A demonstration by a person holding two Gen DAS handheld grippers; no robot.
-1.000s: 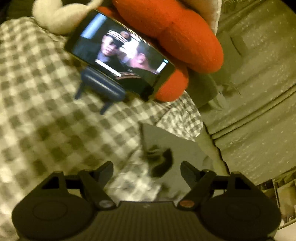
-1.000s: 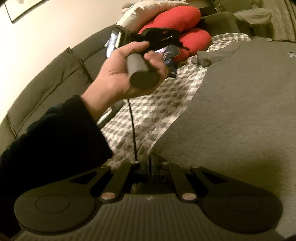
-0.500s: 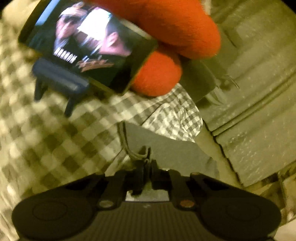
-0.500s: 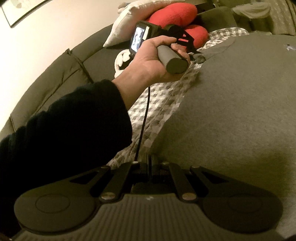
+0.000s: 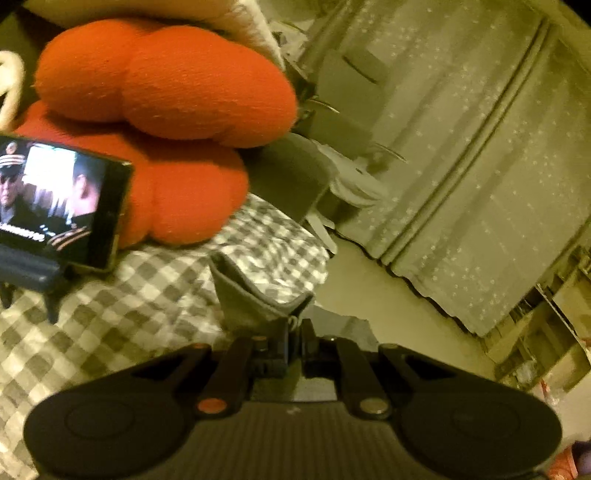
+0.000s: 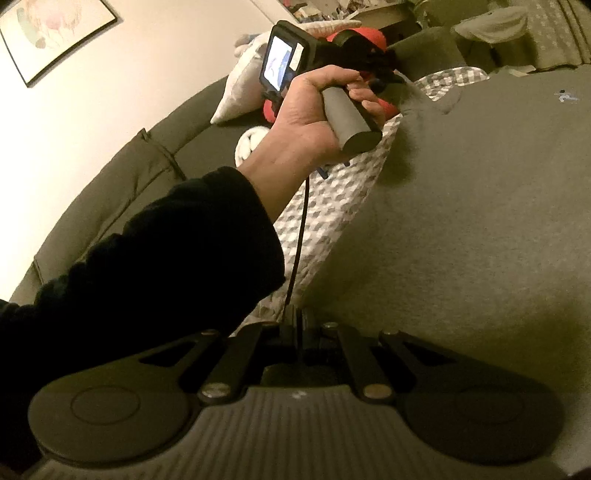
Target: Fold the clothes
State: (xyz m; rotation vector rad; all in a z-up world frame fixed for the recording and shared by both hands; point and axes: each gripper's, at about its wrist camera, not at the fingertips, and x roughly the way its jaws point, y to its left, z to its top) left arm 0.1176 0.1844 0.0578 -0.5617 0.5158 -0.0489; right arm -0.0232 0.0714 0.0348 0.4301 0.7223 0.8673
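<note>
L tongs [image 5: 294,332] clenched on grey shirt [image 5: 251,299] sleeve; R tongs [image 6: 299,325] clenched on shirt's edge.

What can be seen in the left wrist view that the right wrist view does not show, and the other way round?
Only the left wrist view shows the phone playing a video on its small dark stand, the pale patterned curtain, and the left gripper shut on a lifted corner of the grey knit garment.

Only the right wrist view shows the person's hand gripping the left gripper's handle, the black sleeve, the framed picture on the wall, and the right gripper shut on the garment's near edge.

Both show the red plush cushion, the checked grey-and-white cloth and the garment.
</note>
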